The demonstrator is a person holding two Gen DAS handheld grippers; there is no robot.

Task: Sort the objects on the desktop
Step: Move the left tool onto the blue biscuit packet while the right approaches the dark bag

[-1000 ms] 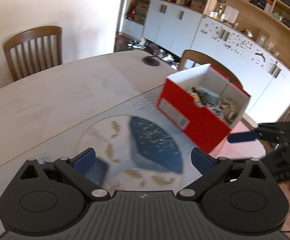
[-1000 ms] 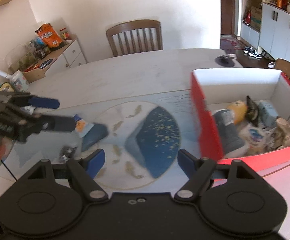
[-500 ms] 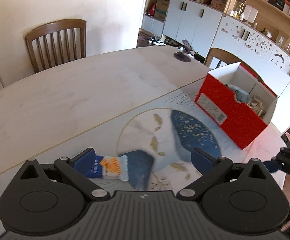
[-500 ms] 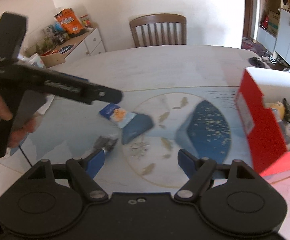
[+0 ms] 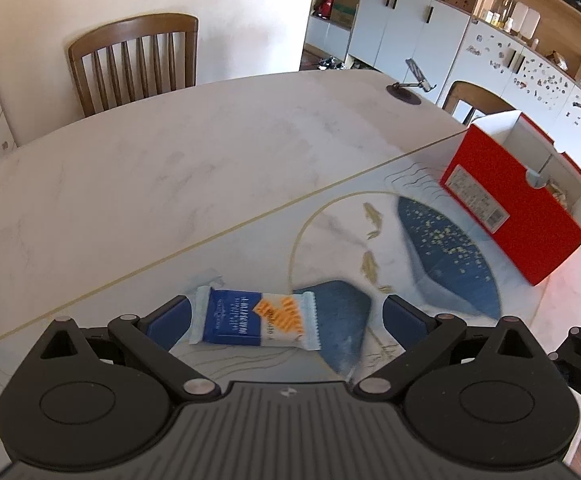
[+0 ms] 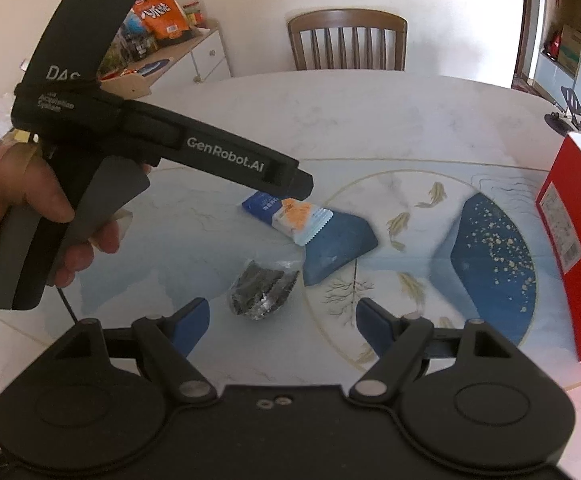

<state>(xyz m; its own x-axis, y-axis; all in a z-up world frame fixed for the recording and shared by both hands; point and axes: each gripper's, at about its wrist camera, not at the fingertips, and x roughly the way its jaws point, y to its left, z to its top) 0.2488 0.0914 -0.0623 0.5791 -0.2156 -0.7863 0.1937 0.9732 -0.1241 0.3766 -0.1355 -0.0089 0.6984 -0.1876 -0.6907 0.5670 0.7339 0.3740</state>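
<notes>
The red box (image 5: 514, 204) stands on the table (image 5: 130, 184), far ahead and right of the left gripper (image 5: 286, 316). Both grippers are open and hold nothing. A blue snack packet (image 5: 254, 320) lies between the left jaws, untouched. A crumpled dark wrapper (image 6: 260, 288) lies just ahead of the right gripper (image 6: 280, 316).

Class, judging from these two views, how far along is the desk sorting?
Done: several items already lie in the red box. In hand: nothing; the open left gripper frames the blue snack packet. Left: that packet and the dark foil packet, in front of the open right gripper.
</notes>
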